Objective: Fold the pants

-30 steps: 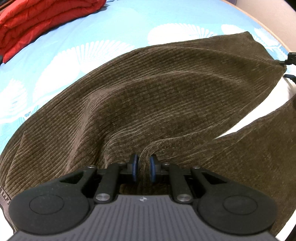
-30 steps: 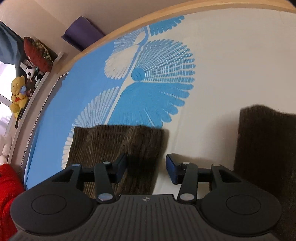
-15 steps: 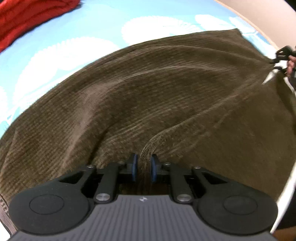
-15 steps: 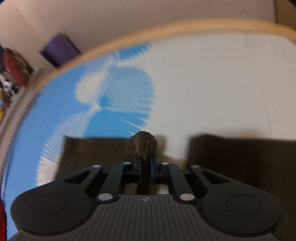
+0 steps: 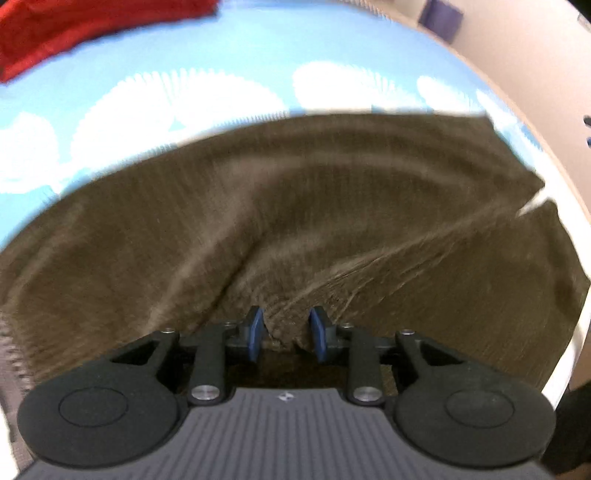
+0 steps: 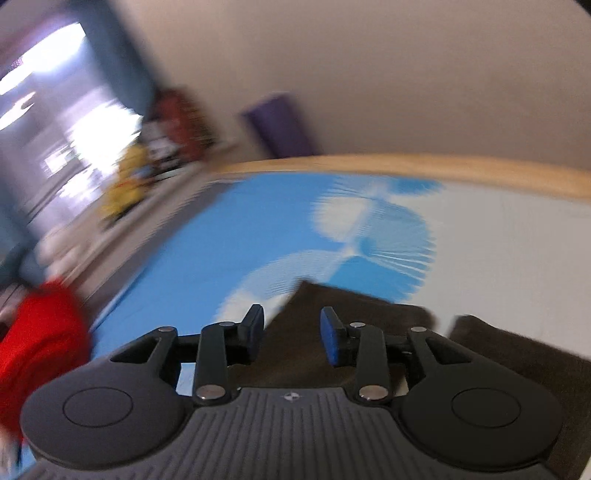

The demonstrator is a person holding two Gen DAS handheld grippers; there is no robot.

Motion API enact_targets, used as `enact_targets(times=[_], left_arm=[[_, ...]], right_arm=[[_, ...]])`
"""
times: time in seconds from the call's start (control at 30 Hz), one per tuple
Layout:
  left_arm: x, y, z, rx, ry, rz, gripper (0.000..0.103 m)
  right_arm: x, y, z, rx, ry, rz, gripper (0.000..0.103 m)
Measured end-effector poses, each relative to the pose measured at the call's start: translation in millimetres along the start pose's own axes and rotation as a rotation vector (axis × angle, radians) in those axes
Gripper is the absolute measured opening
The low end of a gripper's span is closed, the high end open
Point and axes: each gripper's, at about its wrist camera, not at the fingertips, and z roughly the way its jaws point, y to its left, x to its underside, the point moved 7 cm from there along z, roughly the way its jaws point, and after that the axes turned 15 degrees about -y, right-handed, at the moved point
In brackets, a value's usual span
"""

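Observation:
Brown corduroy pants [image 5: 295, 206] lie spread across the blue and white bed sheet [image 5: 221, 55], blurred by motion. My left gripper [image 5: 286, 334] points down at them. Its jaws are opening, and a raised ridge of the cloth still sits loosely between the blue pads. In the right wrist view, my right gripper [image 6: 291, 336] hovers above a leg end of the pants [image 6: 354, 317]. Its jaws are opening with nothing between them. A second brown part [image 6: 517, 354] lies to the right of it, separated by a strip of white sheet.
A red blanket [image 5: 55, 33] lies at the sheet's far left corner, also in the right wrist view [image 6: 40, 332]. The wooden bed edge [image 6: 406, 168] runs along the far side. Beyond it stand a purple block [image 6: 280, 125], a yellow toy [image 6: 125, 181] and a bright window.
My left gripper dragged the pinched ridge along, then spread its jaws. My right gripper closed on the leg end, carried it over, let go and rose, tilting up toward the wall.

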Motion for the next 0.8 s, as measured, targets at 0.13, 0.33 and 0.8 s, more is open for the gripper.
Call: enact_targets(times=[0.13,0.33,0.8], left_arm=[[-14.1,23.0,-53.8,-0.071,-0.05,-0.035,0.032],[10.5,66.8,-146.7,-0.17,-0.108,-0.167,0.032],[139.6,123.8,-208.3,-0.321,-0.092,-0.337,0.037]], right_arm=[[13.7,50.5,-70.8,-0.225,0.036,-0.166,0.044],[72.3,84.2,-152.4,-0.491,0.191,-0.422,0.044],[205.3,30.7,-255.5,-0.571,0.469,-0.721,0.045]])
